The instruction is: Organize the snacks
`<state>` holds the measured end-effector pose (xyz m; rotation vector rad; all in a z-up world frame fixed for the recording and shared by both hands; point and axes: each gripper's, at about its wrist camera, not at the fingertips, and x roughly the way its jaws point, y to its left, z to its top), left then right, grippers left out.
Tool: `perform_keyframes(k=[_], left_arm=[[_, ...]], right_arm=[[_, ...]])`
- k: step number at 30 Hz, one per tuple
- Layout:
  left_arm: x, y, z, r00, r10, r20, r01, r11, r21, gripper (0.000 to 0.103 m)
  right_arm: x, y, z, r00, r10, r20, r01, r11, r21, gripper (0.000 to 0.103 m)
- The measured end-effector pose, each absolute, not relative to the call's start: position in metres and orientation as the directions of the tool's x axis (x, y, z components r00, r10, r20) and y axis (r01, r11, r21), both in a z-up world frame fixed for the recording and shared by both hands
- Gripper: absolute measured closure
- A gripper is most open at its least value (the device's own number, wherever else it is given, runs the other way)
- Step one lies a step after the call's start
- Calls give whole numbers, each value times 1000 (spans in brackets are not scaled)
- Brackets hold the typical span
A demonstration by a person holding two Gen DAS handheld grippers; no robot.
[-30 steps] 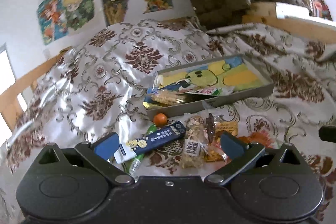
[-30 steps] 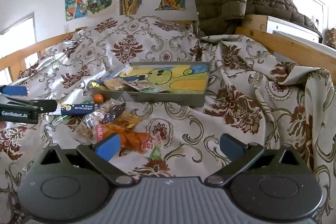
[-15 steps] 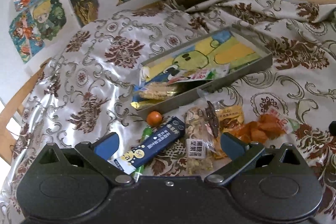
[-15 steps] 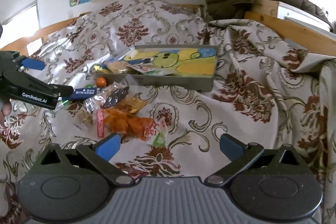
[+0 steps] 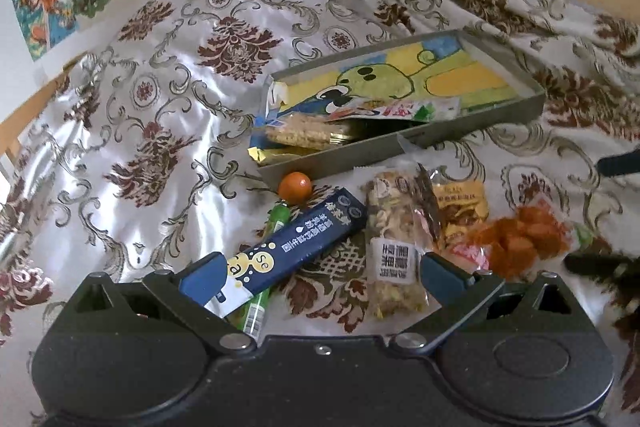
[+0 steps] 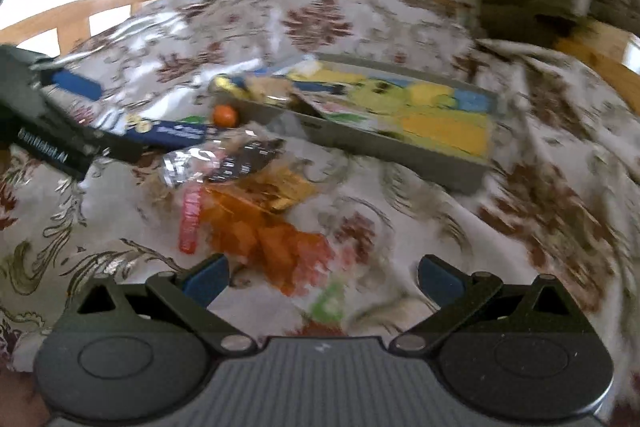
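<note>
Over the patterned bedspread [image 5: 168,115], the left wrist view shows the left gripper [image 5: 320,273] low above a heap of loose snacks, its fingers [image 5: 204,273] spread wide and clamped on nothing. A dark blue box [image 5: 296,243] lies aslant from 7 to 1 o'clock, its near end just beside or under the left finger; contact cannot be told. A green tube [image 5: 264,267] lies under it, a small orange ball [image 5: 295,186] sits at its far tip, and a clear bag of mixed nuts [image 5: 394,243] lies at 3 o'clock of the box. Toward 12 o'clock, the grey tray [image 5: 400,143] already holds a few packets at its left end. By this reading the step in hand is the reach for the next snack, likely the blue box. The next move calls for centring the fingers across the box's narrow width, without catching the tube, before closing.

From the right wrist view, which is blurred, the right gripper [image 6: 322,279] also has its fingers wide apart and empty, above an orange snack bag [image 6: 272,243] lying between them. The tray [image 6: 400,151] lies toward 1 o'clock and the left gripper [image 6: 60,135] at 10 o'clock. It needs to settle and lower before gripping.
</note>
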<state>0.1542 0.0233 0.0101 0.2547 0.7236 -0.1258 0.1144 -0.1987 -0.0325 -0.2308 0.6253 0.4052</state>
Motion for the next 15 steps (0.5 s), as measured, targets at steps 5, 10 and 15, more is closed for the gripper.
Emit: perform_keyframes(k=[5,10,15], left_arm=[[163,31,16,738,-72,-671,222,965,142,1],[172,32,20,739,-108,-665,237,966,107,1],[173,28,15,734,-115,-669,217,974,70,1]], right_arm=[[129,-180,-45,717,300,-629,-497,853,-160,0],[137,-171,-55,697,325,-640,-557,807,-197,0],[140,-159,-62,696,326,-639,-584,775,-241,0]])
